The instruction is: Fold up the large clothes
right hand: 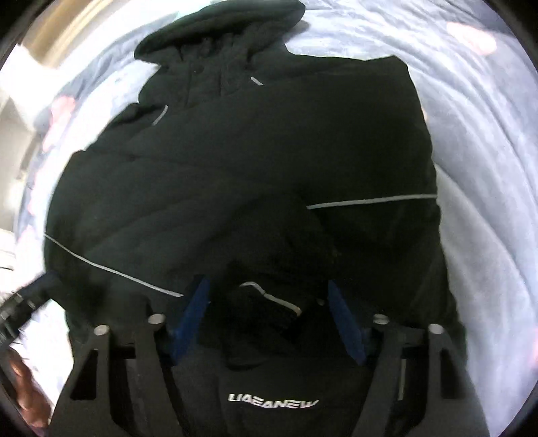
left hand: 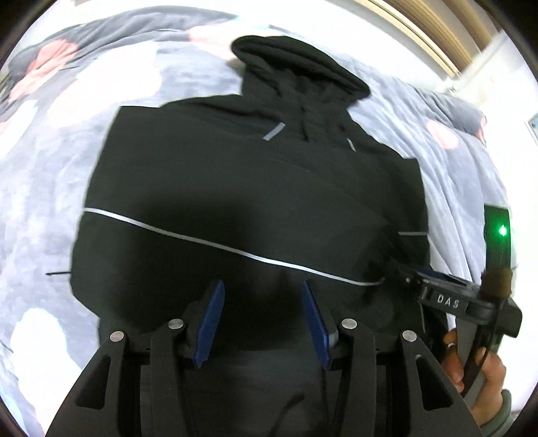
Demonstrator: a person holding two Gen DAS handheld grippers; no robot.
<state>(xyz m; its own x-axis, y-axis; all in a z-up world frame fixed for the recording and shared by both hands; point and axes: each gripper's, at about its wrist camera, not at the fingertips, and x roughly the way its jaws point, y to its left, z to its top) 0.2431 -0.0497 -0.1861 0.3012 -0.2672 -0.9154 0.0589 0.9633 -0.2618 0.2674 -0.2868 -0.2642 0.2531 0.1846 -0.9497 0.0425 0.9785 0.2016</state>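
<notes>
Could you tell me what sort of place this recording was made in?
Most likely a bedroom: the black hooded jacket lies on a soft grey floral bed cover, and a wooden frame shows beyond it.

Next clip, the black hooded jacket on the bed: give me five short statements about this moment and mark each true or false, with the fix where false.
1. The jacket is black with thin pale stripes. True.
2. It lies on a bare wooden table. False: it lies on a grey bedspread with pink and white patches.
3. The hood is at the jacket's far end from both cameras. True.
4. The left hand-held gripper is clamped shut on fabric. False: its blue pads stand apart above the cloth.
5. White lettering shows on the jacket below the right hand-held gripper. True.
</notes>
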